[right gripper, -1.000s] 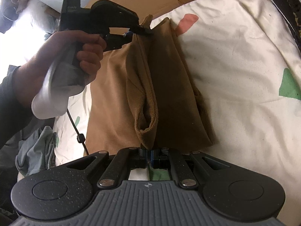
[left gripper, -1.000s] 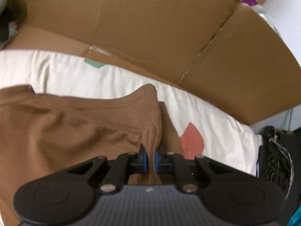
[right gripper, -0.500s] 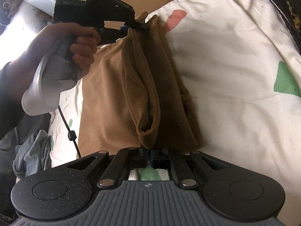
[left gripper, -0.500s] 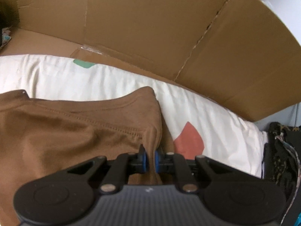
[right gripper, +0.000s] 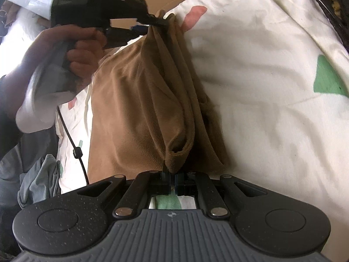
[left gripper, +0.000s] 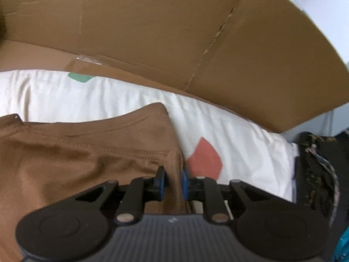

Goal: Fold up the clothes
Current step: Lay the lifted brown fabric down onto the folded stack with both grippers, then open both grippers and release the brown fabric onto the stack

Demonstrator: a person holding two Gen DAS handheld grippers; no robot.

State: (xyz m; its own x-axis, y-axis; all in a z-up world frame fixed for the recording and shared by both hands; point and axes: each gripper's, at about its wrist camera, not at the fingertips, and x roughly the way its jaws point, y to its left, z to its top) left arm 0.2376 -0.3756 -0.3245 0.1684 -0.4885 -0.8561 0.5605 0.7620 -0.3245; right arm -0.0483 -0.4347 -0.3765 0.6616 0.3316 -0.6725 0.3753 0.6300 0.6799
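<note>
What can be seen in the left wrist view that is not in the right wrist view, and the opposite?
Only the left wrist view shows the tall cardboard wall behind the bed and the dark patterned cloth at the right edge.

Only the right wrist view shows the hand that carries the left gripper, its cable, and grey clothing at the lower left.

Both show the brown garment lying on the white sheet. The left gripper's jaws are opening with fabric between them; the right gripper is shut on the garment's other end.
</note>
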